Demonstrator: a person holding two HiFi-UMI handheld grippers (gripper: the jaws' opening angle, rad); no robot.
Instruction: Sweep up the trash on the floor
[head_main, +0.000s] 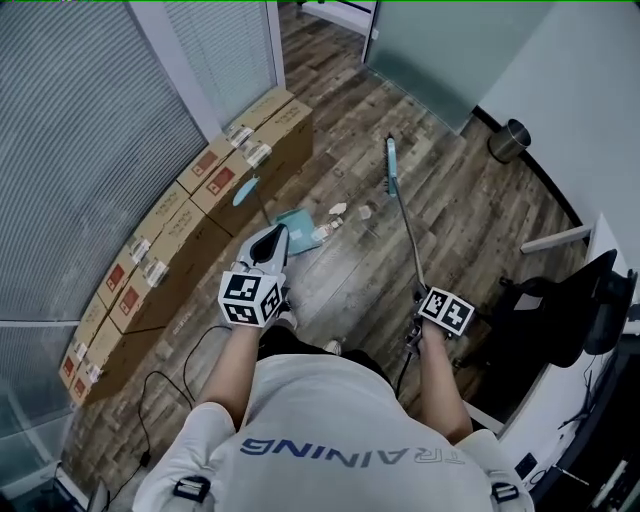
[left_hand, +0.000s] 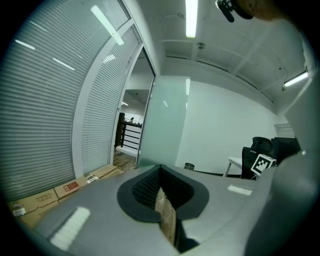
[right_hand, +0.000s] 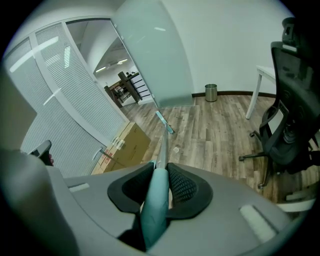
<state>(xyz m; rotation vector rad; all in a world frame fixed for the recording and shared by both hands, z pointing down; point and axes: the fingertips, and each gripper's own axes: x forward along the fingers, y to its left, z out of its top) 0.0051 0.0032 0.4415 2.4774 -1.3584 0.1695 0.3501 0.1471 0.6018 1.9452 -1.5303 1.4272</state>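
My right gripper (head_main: 420, 300) (right_hand: 160, 187) is shut on the teal grip of a long broom (right_hand: 155, 200). Its metal pole runs forward to the teal broom head (head_main: 392, 165) (right_hand: 165, 121) on the wooden floor. Small scraps of trash (head_main: 338, 209) lie between the broom head and a teal dustpan (head_main: 295, 228), whose thin handle (head_main: 247, 188) rises up to the left. Just in front of my feet and right beside the dustpan, my left gripper (head_main: 272, 238) (left_hand: 161, 200) is shut. Nothing shows between its jaws, and it points across the room.
A row of cardboard boxes (head_main: 200, 215) lines the glass wall with blinds on the left. A metal bin (head_main: 510, 138) (right_hand: 211, 92) stands by the far wall. A black office chair (head_main: 560, 310) (right_hand: 287, 120) and a white table leg (head_main: 555, 240) are on the right. A black cable (head_main: 165, 380) trails across the floor at the left.
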